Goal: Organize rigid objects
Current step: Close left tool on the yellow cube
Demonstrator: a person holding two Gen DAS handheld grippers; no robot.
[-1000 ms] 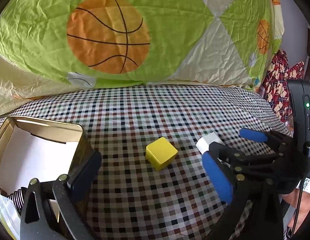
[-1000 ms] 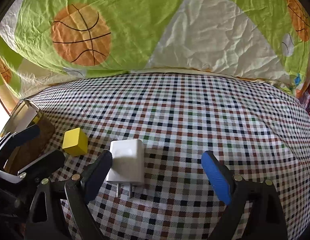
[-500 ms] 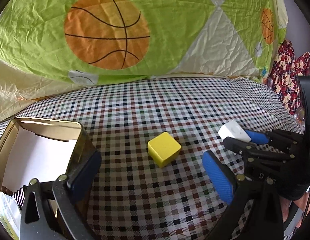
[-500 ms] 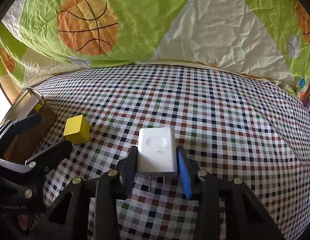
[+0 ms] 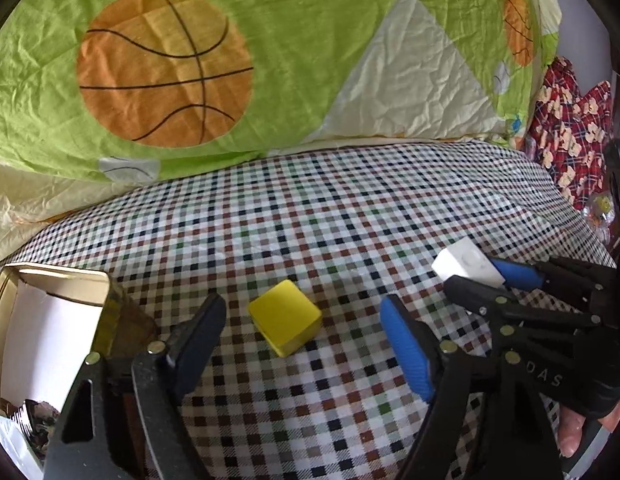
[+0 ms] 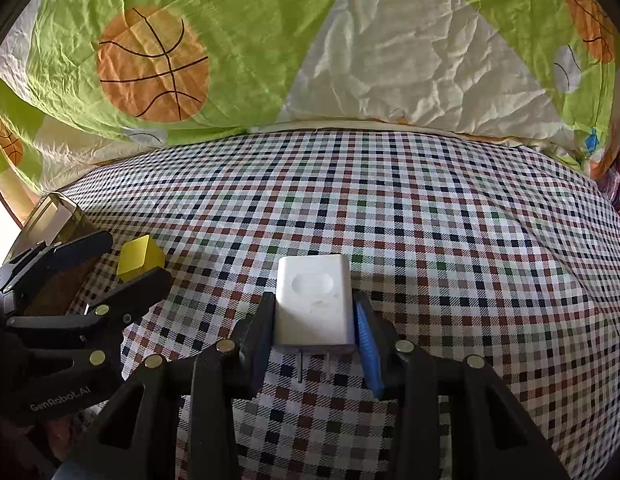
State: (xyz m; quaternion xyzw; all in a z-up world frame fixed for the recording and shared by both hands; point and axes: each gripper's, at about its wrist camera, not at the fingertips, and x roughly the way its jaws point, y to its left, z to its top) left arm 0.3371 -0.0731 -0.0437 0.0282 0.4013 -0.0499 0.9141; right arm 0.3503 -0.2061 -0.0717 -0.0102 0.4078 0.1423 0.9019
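A yellow cube (image 5: 285, 322) lies on the checked cloth between the open fingers of my left gripper (image 5: 300, 330); it also shows in the right wrist view (image 6: 140, 258). My right gripper (image 6: 314, 320) is shut on a white plug charger (image 6: 313, 306), its two prongs pointing back toward the camera, held just above the cloth. In the left wrist view the charger (image 5: 465, 262) sits in the right gripper's fingers at the right.
An open gold-walled box (image 5: 104, 312) with a white inside stands at the left, also in the right wrist view (image 6: 54, 220). A green basketball-print quilt (image 5: 270, 60) rises behind the checked cloth (image 6: 429, 220). A red patterned fabric (image 5: 569, 128) lies at far right.
My right gripper closed on the white charger and lifted it slightly. My left gripper moved forward and right, so the yellow cube now sits between its fingers.
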